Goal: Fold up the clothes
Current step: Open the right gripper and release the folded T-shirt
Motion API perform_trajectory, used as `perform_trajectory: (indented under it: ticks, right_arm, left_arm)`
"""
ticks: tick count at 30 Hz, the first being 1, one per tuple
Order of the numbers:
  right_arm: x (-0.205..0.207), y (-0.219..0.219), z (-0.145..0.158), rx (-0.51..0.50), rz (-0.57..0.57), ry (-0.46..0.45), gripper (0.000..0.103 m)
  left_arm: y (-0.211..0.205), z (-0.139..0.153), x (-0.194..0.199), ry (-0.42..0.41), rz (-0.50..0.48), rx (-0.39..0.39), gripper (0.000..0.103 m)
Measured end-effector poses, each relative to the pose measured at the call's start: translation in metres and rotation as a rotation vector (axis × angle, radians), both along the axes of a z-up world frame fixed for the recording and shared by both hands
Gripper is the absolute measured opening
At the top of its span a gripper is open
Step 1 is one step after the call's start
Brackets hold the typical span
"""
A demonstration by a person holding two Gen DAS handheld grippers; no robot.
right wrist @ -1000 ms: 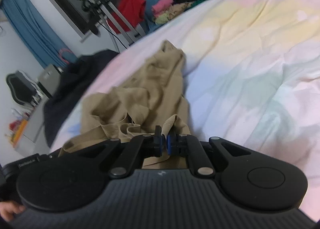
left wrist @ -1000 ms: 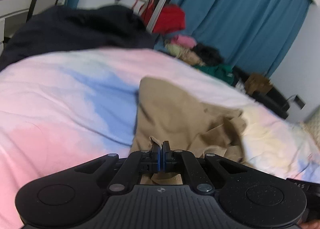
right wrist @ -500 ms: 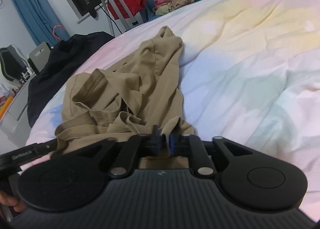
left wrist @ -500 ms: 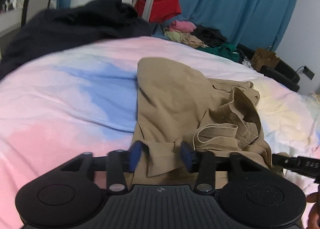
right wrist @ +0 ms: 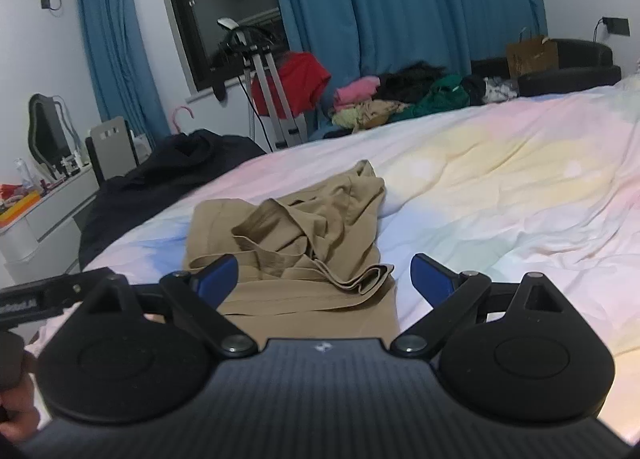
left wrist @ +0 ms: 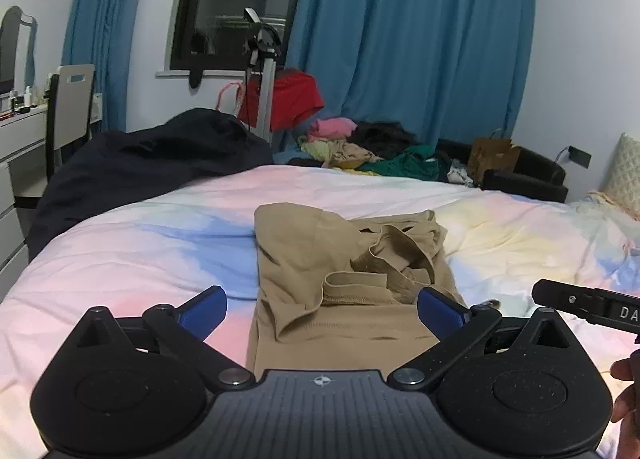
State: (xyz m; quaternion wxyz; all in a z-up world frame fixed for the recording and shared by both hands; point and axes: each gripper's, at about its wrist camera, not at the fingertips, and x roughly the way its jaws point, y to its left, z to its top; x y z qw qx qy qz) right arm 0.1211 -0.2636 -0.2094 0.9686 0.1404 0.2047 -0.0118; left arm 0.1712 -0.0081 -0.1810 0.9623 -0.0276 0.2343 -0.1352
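A tan garment [left wrist: 344,271] lies partly folded and bunched on the pastel bedspread [left wrist: 120,251]; the right wrist view shows the same tan garment [right wrist: 296,243] from its other side. My left gripper [left wrist: 322,305] is open, lifted above the garment's near edge, with nothing between its blue pads [left wrist: 204,307]. The right gripper [right wrist: 322,279] is open too, held over the garment's near hem, its blue pads [right wrist: 430,279] spread wide. The right gripper's body [left wrist: 588,305] pokes into the left wrist view at the right edge.
A dark blanket [left wrist: 140,163] is heaped at the bed's far left. A pile of clothes [left wrist: 360,147] lies beyond the bed by blue curtains [left wrist: 420,39]. A stand with a red garment [left wrist: 288,99], a chair [left wrist: 68,103] and a white desk [left wrist: 16,131] are at left.
Both grippers were shut on the tan garment's edge; the left let go first, then the right. Both have lifted and pulled back, and the garment now lies on the bed.
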Motion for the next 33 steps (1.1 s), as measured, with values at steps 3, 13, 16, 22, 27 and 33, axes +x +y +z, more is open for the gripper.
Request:
perform_trajectory:
  ticks: [3,13,16,22,27,33]
  right_arm:
    - [-0.015,0.004,0.006,-0.048,-0.001,-0.019,0.094]
    - [-0.044,0.007,0.011,-0.084,-0.009,-0.066,0.094]
    - [-0.043,0.006,0.010,-0.083,-0.016,-0.062,0.095]
    - [-0.043,0.007,0.009,-0.081,-0.015,-0.063,0.094]
    - [-0.041,0.011,0.007,-0.093,-0.001,-0.056,0.094]
    - [-0.038,0.016,0.005,-0.096,0.003,-0.038,0.094]
  left_arm:
    - [0.003,0.007,-0.015,-0.029,0.012,0.015,0.103]
    - [0.005,0.005,-0.039,-0.050,0.058,0.089,0.103]
    - [0.008,0.004,-0.040,-0.040,0.060,0.085,0.103]
    - [0.006,0.002,-0.041,-0.048,0.043,0.094,0.103]
    - [0.005,0.003,-0.040,-0.048,0.028,0.092,0.103]
    - [0.010,-0.003,-0.030,0.078,-0.003,0.026,0.103]
